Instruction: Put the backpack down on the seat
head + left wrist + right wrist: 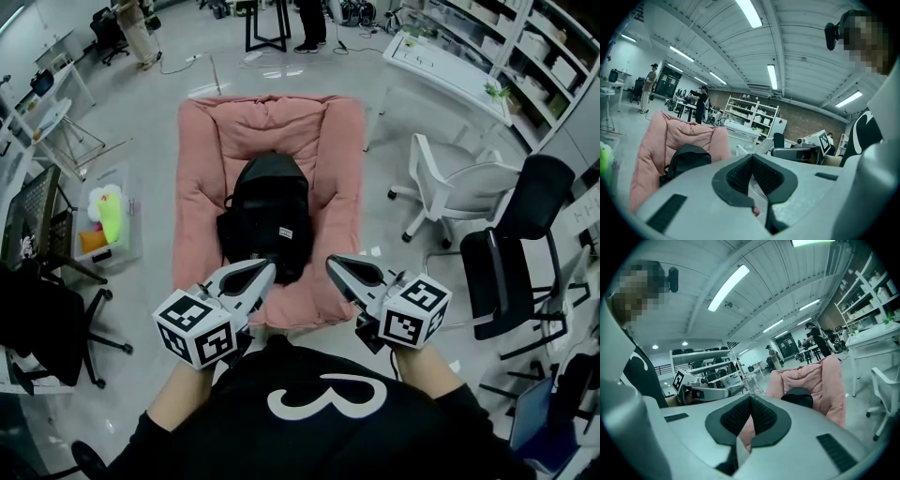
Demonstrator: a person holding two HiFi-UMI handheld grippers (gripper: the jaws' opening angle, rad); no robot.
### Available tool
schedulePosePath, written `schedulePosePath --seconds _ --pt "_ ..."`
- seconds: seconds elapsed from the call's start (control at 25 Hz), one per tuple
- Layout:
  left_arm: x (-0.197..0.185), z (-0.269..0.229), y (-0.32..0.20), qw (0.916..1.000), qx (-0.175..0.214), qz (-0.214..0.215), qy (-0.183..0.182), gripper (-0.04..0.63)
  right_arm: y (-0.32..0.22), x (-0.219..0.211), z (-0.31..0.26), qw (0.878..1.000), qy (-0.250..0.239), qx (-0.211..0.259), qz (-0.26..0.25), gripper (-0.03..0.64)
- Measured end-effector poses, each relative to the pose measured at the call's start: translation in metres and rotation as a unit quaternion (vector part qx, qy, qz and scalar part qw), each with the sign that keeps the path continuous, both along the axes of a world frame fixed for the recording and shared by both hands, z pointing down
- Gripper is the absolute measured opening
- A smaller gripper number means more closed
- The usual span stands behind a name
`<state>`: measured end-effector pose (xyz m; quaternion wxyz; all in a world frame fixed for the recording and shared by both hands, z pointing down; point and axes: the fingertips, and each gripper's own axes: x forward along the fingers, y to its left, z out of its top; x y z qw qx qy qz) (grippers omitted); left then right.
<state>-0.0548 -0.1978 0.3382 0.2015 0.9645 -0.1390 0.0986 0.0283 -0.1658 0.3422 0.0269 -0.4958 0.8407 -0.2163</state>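
Note:
A black backpack (266, 221) lies on the pink cushioned seat (204, 178), lengthwise along its middle. My left gripper (263, 269) hangs just over the seat's front edge, near the backpack's lower end, shut with nothing between its jaws. My right gripper (337, 269) is level with it to the right, also shut and empty. In the left gripper view the backpack (687, 160) rests against the pink seat (656, 147), beyond the closed left gripper (752, 161). The right gripper view shows the backpack (800, 400) in the pink seat (820, 383) past the closed right gripper (750, 404).
A white swivel chair (450, 186) and a black office chair (511, 253) stand right of the seat. A clear bin with toys (105, 223) and another black chair (42, 319) are on the left. A white table (450, 70), shelving (544, 56) and people stand farther back.

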Motion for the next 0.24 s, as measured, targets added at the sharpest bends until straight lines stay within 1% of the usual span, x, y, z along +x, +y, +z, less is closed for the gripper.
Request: schedulePosePath --seconds 0.24 --pt "0.0036 -0.0052 0.0048 1.0 0.004 0.005 0.004 0.006 0.0044 0.0061 -0.0038 1.0 0.0 0.002 0.009 0.003"
